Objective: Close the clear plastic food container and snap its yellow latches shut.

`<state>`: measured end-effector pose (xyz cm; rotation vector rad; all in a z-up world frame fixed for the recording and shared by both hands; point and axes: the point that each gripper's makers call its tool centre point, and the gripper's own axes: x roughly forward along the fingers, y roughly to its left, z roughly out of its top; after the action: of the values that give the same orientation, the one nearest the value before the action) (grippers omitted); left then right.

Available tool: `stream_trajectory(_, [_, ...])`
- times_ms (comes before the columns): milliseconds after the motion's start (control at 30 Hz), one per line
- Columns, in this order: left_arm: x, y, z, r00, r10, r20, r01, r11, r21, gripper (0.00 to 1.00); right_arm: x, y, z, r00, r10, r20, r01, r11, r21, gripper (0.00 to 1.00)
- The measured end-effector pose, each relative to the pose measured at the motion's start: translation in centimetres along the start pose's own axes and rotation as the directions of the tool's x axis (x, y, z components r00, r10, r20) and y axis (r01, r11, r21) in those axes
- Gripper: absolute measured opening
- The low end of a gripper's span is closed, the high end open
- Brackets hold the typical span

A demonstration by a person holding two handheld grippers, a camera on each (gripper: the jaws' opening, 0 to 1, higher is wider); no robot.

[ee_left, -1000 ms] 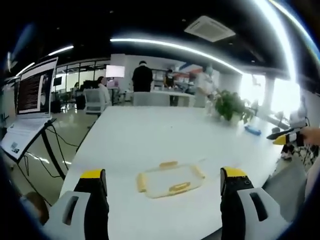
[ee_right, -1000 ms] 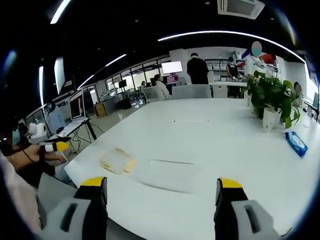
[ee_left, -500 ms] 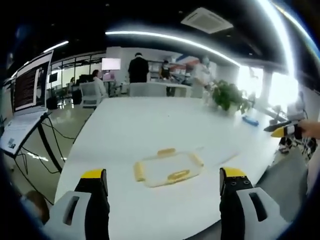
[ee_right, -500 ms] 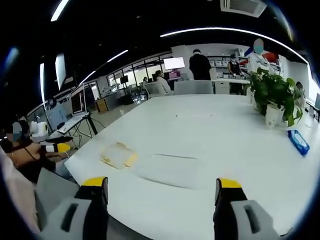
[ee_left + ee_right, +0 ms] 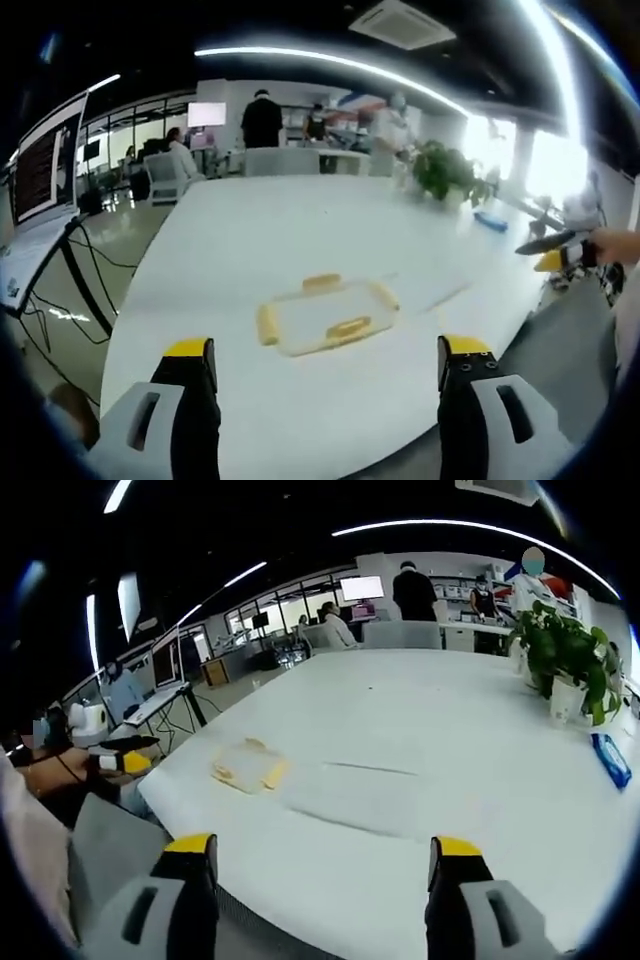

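1. White table [image 5: 300, 230], long, used here as the landmark. A clear plastic lid with yellow latches [image 5: 326, 318] lies flat on it near the near edge; seen from the right gripper view it sits toward the table's left corner [image 5: 248, 771].
2. Just beside the lid on the table, a clear container body [image 5: 365, 800], hard to make out against the white surface; its rim shows as a faint dark line.
3. Farther along the table: a potted plant [image 5: 568, 660] in a white pot, and a blue packet [image 5: 611, 759] lying flat near it toward the table's edge.
4. Off the table's left side: a monitor on a stand [image 5: 45, 165] with cables hanging down to the floor.
5. Beyond the table's far end: office chairs, a lit wall screen [image 5: 362, 587], several people standing and seated.
6. Nothing lies on the table between the grippers and the lid.
7. Left gripper [image 5: 326, 362]: held off the table's near edge, aimed at the lid, jaws spread wide, gripping nothing.
8. Right gripper [image 5: 327, 855]: likewise short of the table's edge, facing the container body, jaws wide apart, nothing between them.
9. A person's hand holds the other gripper at the side of each view.
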<state>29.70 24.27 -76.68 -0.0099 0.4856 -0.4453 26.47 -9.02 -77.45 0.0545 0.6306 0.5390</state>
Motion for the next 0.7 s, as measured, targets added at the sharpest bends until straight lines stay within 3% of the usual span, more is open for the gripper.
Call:
stream_trajectory(433, [1.4,0.9,-0.2,0.998,-0.026,-0.057,0.03,0.997,0.066,0.86,3.8,3.9,2.2,0.995,0.096,-0.001,-0.096,0.994,-0.052,0.87])
stream_trajectory(700, [2.4,1.6,-0.5,0.993,-0.041,-0.114,0.059,0.986,0.154,0.85,6.5,6.2,3.5,0.989,0.146,-0.041,-0.15,0.974,-0.171,0.87])
